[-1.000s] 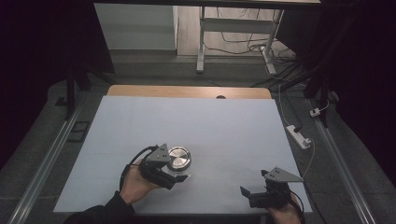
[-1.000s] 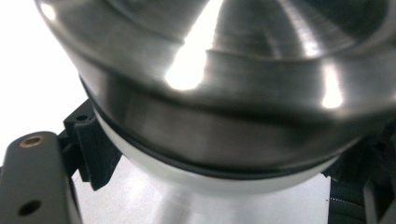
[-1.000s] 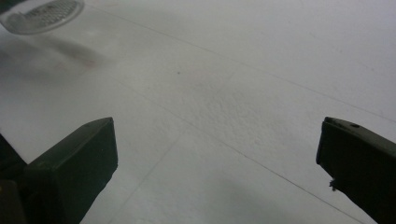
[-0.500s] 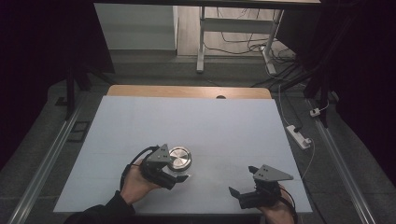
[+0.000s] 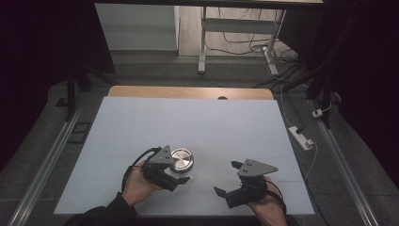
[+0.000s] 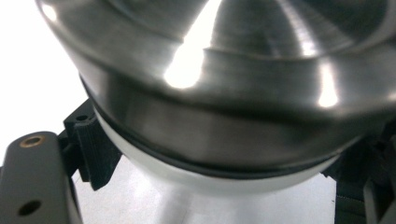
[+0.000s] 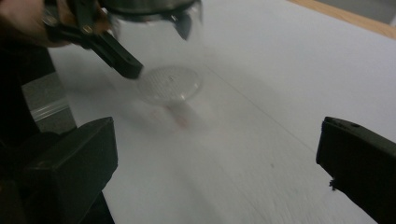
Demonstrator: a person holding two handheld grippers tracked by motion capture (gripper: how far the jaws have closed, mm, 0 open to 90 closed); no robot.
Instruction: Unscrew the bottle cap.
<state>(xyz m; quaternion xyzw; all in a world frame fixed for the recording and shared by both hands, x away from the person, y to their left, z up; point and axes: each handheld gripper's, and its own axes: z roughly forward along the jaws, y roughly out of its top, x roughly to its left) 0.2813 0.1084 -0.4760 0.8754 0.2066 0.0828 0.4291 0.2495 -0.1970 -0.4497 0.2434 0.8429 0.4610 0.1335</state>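
Toward seven o'clock on the white table (image 5: 188, 117), the left gripper (image 5: 181, 176) clamps a clear, steel-lidded jar (image 5: 181, 159), while the right gripper (image 5: 225, 186), jaws apart at five o'clock, should probably approach level and close squarely on the lid.

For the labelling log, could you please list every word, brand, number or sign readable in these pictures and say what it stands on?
None can be read.
The metal lid of the jar in the left gripper shows bare brushed steel.
The table, the right gripper and the power strip show no legible marking.
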